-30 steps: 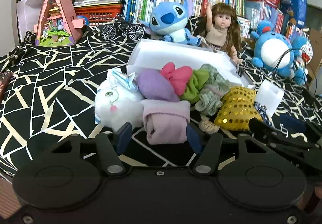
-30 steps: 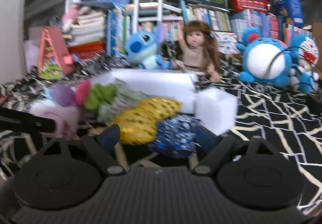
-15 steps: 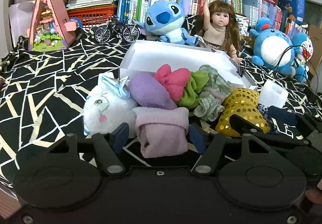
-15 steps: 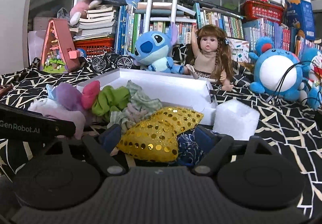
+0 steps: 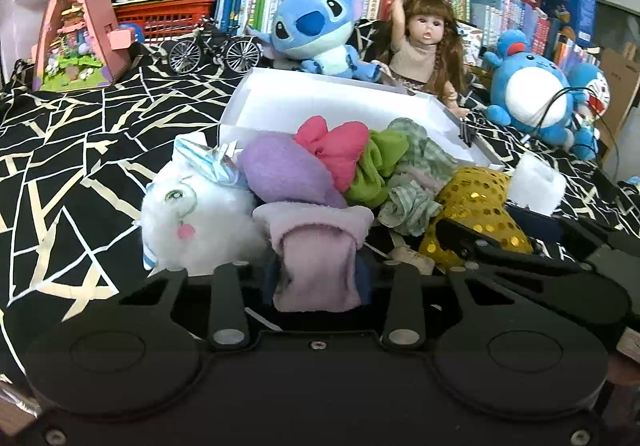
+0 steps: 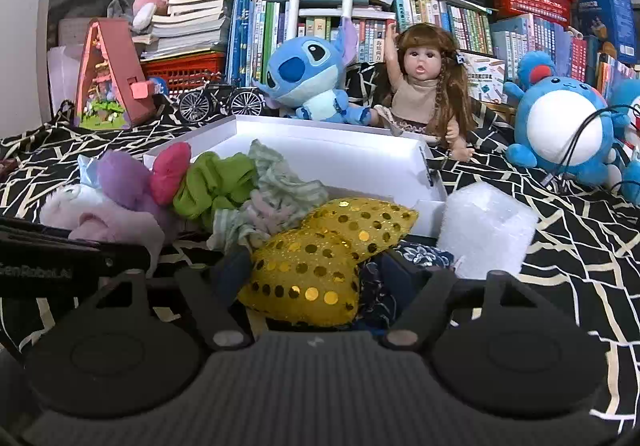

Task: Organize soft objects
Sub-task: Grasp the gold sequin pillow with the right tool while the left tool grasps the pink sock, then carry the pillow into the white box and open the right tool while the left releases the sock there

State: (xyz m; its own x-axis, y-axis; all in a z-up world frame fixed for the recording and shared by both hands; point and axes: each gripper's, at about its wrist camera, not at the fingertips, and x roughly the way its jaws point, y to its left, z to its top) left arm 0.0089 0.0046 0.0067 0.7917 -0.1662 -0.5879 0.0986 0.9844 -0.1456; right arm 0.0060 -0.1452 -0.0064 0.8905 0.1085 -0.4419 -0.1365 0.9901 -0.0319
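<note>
The left tongs, low in the centre of the left wrist view, have just pinched shut on the pale lilac folded fleece cloth; half a second ago their blue pads stood apart on either side of it, and now the fabric bulges out above the squeezed waist. That cloth lies at the near edge of the heap of soft things on the black worktop cover with cream crack lines, just beside the white fluffy plush toy to the left of it in frame.

In the right wrist view the right tongs are closing around the yellow sequinned cushion, which sits between them with a dark blue patterned cloth tucked at its right side. The pads were wider a moment ago; whether they press yet I cannot tell.

The open white shallow cardboard box behind the heap looks empty. I judge both pickups nearly secured, so lifting and carrying to the box is probably next.
</note>
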